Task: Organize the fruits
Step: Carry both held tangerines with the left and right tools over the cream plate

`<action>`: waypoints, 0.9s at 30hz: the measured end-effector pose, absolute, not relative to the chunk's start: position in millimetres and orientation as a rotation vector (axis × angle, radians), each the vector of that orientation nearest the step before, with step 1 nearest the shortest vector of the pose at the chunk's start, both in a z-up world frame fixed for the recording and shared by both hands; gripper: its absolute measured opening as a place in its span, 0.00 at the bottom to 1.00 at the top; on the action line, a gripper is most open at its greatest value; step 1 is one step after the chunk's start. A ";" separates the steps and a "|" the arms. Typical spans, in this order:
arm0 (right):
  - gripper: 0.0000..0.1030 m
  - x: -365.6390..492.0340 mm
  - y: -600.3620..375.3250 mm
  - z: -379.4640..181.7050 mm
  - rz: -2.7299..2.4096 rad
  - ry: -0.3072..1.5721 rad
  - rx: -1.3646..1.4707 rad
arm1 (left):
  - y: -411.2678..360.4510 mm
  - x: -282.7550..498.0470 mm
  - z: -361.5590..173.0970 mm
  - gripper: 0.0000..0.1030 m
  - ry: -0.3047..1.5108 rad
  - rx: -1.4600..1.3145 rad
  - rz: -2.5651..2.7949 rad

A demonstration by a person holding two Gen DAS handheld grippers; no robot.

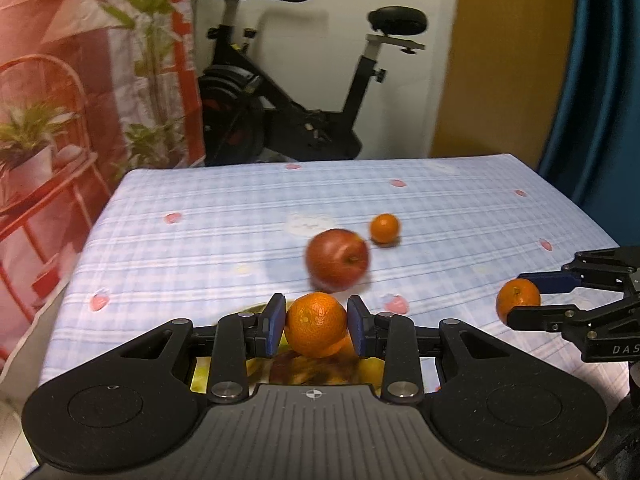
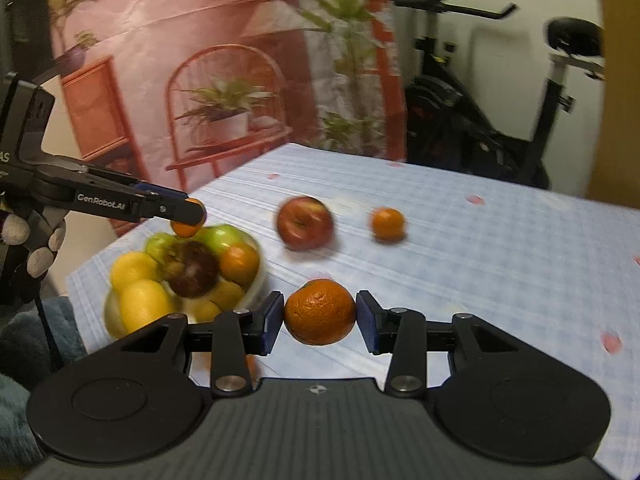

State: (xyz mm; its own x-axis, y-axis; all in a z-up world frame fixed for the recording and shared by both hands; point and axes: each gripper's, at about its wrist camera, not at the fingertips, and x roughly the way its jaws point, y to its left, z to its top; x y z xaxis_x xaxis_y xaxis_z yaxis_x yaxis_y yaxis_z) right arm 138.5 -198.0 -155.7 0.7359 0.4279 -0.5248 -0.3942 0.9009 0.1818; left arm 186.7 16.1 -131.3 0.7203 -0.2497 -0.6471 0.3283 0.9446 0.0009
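Observation:
My left gripper [image 1: 316, 303] is shut on a mandarin [image 1: 316, 326], held above the fruit bowl; blurred fruit [image 1: 312, 372] shows beneath its fingers. From the right wrist view, this gripper [image 2: 188, 220] hangs with its mandarin [image 2: 186, 230] over the white bowl [image 2: 259, 276], which is heaped with lemons, green apples, an orange and a dark fruit. My right gripper [image 2: 320, 300] is shut on a larger orange [image 2: 320, 314], lifted off the cloth to the right of the bowl. It also shows as the right gripper [image 1: 520, 299] at the left wrist view's right edge. A red apple [image 1: 338, 260] [image 2: 306, 222] and a small mandarin [image 1: 384, 228] [image 2: 387, 223] lie on the table.
The table [image 1: 200, 260] wears a blue checked cloth with pink spots. Behind it stand an exercise bike [image 1: 280, 100] and a printed backdrop [image 1: 80, 80] with chairs and plants. A gloved hand [image 2: 36, 240] grips the left tool.

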 end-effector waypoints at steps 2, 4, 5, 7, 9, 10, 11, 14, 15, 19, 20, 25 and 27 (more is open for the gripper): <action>0.41 145.1 -180.9 -152.3 0.491 0.586 0.033 | 25.9 186.2 -130.2 0.34 0.698 0.118 -0.309; 0.41 151.2 -161.3 -150.4 0.536 0.584 0.002 | 35.3 184.4 -130.1 0.34 0.698 0.104 -0.300; 0.41 154.3 -152.0 -150.3 0.557 0.585 -0.013 | 39.5 183.1 -130.3 0.34 0.700 0.094 -0.299; 0.41 159.0 -133.8 -151.4 0.595 0.592 -0.041 | 45.3 180.7 -131.4 0.34 0.702 0.086 -0.298; 0.41 164.7 -117.7 -153.1 0.623 0.603 -0.063 | 48.7 174.0 -134.6 0.34 0.702 0.085 -0.298; 0.41 167.2 -111.2 -154.8 0.631 0.607 -0.070 | 50.3 172.6 -135.9 0.34 0.702 0.085 -0.297; 0.41 169.9 -105.4 -156.3 0.638 0.613 -0.076 | 52.3 171.2 -137.4 0.34 0.702 0.084 -0.296; 0.41 178.7 -94.9 -161.8 0.638 0.636 -0.077 | 56.9 170.5 -141.7 0.34 0.701 0.077 -0.291; 0.41 180.9 -93.4 -163.4 0.636 0.645 -0.071 | 58.0 171.3 -142.8 0.35 0.701 0.075 -0.290; 0.41 182.9 -93.5 -168.2 0.629 0.672 -0.069 | 62.3 171.4 -147.4 0.35 0.705 0.071 -0.285; 0.41 181.8 -94.3 -167.6 0.630 0.676 -0.070 | 63.3 172.0 -148.4 0.35 0.707 0.068 -0.284; 0.41 180.1 -91.0 -168.8 0.635 0.685 -0.078 | 63.3 172.5 -152.0 0.35 0.716 0.066 -0.289; 0.41 180.7 -89.4 -169.6 0.635 0.691 -0.075 | 62.6 172.2 -153.5 0.35 0.720 0.071 -0.292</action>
State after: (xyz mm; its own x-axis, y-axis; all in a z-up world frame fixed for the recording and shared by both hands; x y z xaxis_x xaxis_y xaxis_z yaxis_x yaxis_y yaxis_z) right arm 180.7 -89.4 -169.6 0.5913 0.5212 -0.6153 -0.5696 0.8101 0.1388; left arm 172.2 62.6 -153.5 0.7134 -0.2392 -0.6587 0.2878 0.9570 -0.0358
